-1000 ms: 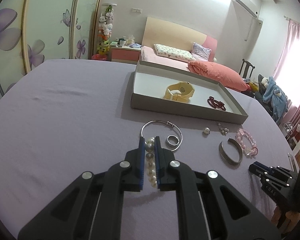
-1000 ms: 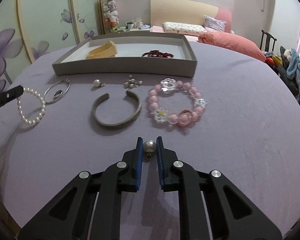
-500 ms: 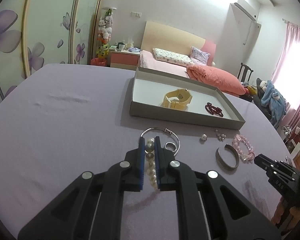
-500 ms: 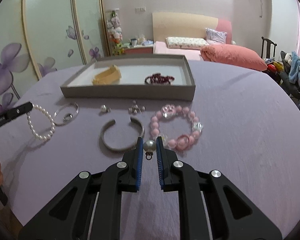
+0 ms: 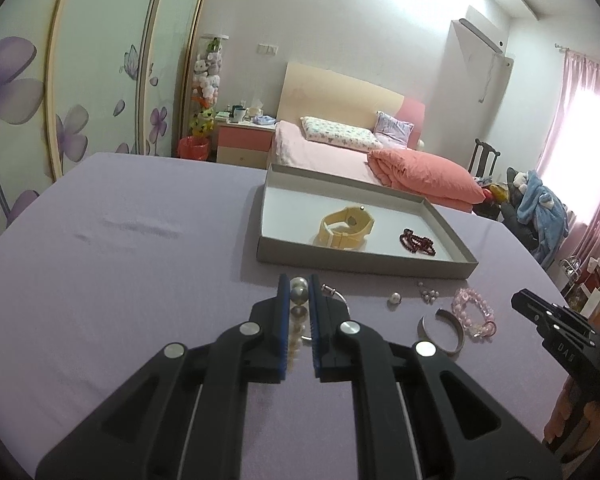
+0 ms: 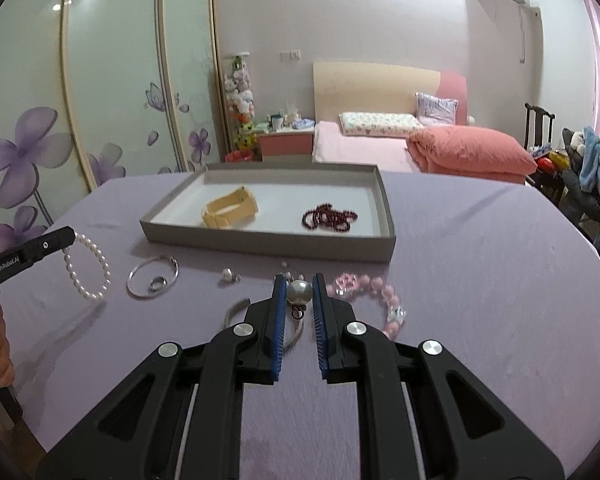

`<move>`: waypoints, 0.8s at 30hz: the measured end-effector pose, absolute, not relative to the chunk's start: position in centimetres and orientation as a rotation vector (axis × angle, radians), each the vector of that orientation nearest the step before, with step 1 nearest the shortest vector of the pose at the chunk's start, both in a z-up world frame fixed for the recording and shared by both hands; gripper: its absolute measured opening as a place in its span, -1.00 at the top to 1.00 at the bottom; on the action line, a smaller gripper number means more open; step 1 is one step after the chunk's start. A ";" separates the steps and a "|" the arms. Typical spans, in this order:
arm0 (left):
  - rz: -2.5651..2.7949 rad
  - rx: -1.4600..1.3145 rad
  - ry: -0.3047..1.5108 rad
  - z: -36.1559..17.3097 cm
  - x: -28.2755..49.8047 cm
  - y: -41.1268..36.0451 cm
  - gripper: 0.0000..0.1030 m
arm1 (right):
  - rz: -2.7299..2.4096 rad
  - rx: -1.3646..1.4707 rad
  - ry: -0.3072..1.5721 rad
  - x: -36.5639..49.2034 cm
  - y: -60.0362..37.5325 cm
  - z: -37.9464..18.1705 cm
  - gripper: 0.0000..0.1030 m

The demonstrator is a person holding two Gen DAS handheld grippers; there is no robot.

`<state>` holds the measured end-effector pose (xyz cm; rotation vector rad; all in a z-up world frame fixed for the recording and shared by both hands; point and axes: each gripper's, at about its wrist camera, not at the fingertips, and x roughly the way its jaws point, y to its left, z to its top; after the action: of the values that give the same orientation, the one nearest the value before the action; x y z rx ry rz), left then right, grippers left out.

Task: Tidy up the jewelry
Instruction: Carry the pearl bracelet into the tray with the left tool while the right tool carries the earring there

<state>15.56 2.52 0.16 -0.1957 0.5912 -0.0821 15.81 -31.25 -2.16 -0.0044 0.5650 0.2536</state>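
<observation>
My left gripper (image 5: 299, 288) is shut on a white pearl bracelet (image 5: 297, 312) and holds it above the purple table; the bracelet hangs from it in the right wrist view (image 6: 87, 266). My right gripper (image 6: 299, 290) is shut on a grey pearl earring (image 6: 299, 294), lifted above the table. A grey tray (image 6: 268, 242) at the back holds a yellow watch (image 6: 230, 212) and a dark red bead bracelet (image 6: 330, 216). On the table lie a silver bangle with a ring (image 6: 153, 282), a small pearl earring (image 6: 228, 275), a grey cuff (image 5: 440, 330) and a pink bead bracelet (image 6: 374, 300).
The purple tablecloth (image 5: 120, 248) covers a round table whose edge curves down at the right. A bed with pink bedding (image 6: 460, 152) and floral wardrobe doors (image 6: 40, 140) stand behind. A small charm cluster (image 5: 428, 295) lies near the tray.
Both grippers have risen from the table, each carrying its piece, and moved toward the tray. The pearl bracelet now hangs clear of the cloth.
</observation>
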 end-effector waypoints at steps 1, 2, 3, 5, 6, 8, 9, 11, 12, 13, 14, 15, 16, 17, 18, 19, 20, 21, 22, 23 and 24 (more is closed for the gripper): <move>-0.084 -0.195 0.589 0.2 15.6 2.5 0.81 | 0.255 -0.004 0.561 15.8 -31.2 -2.1 0.73; -0.085 -0.194 0.587 0.3 15.5 2.5 0.81 | 0.256 -0.004 0.556 15.8 -31.2 -1.9 0.73; -0.086 -0.193 0.585 0.4 15.5 2.5 0.81 | 0.256 -0.003 0.551 15.7 -31.2 -1.8 0.73; -0.088 -0.192 0.582 0.5 15.4 2.4 0.81 | 0.257 -0.002 0.546 15.7 -31.2 -1.7 0.73; -0.088 -0.191 0.581 0.4 15.5 2.3 0.81 | 0.256 -0.002 0.545 15.7 -31.1 -1.6 0.73; -0.089 -0.190 0.580 0.5 15.5 2.3 0.81 | 0.257 -0.003 0.544 15.7 -31.1 -1.6 0.73; -0.089 -0.190 0.579 0.5 15.4 2.3 0.81 | 0.256 -0.002 0.543 15.7 -31.1 -1.6 0.73; -0.090 -0.190 0.579 0.5 15.4 2.3 0.81 | 0.256 -0.002 0.543 15.7 -31.1 -1.7 0.73; -0.089 -0.190 0.579 0.5 15.4 2.3 0.81 | 0.256 -0.003 0.543 15.7 -31.1 -1.6 0.73; -0.090 -0.189 0.579 0.5 15.4 2.2 0.81 | 0.256 -0.002 0.543 15.7 -31.2 -1.6 0.73; -0.090 -0.189 0.579 0.5 15.4 2.2 0.81 | 0.255 -0.001 0.542 15.7 -31.2 -1.6 0.72; -0.091 -0.188 0.578 0.6 15.5 2.2 0.81 | 0.254 -0.002 0.540 15.7 -31.2 -1.5 0.73; -0.091 -0.188 0.577 0.6 15.4 2.2 0.81 | 0.254 -0.002 0.538 15.7 -31.1 -1.5 0.73; -0.092 -0.185 0.575 0.7 15.4 2.2 0.81 | 0.254 -0.004 0.531 15.7 -31.1 -1.3 0.73; -0.094 -0.182 0.571 0.8 15.4 2.2 0.81 | 0.253 -0.004 0.524 15.7 -31.2 -1.0 0.73; -0.096 -0.176 0.565 1.1 15.4 2.1 0.81 | 0.253 -0.004 0.512 15.7 -31.2 -0.7 0.73; -0.097 -0.170 0.558 1.4 15.5 2.1 0.81 | 0.252 -0.003 0.500 15.7 -31.3 -0.4 0.73; -0.098 -0.164 0.550 1.7 15.6 2.0 0.81 | 0.250 -0.001 0.480 15.8 -31.3 0.2 0.73; -0.100 -0.158 0.540 2.0 15.7 2.0 0.81 | 0.249 0.000 0.465 15.8 -31.3 0.6 0.73; -0.104 -0.154 0.527 2.5 15.7 1.9 0.81 | 0.247 0.002 0.441 15.9 -31.4 1.2 0.72; -0.107 -0.151 0.516 2.9 15.8 1.8 0.81 | 0.244 0.003 0.425 15.9 -31.3 1.6 0.72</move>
<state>15.83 1.83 2.89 -0.1507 0.5160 -0.1065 15.94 -31.31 1.63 0.0027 0.4251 0.2443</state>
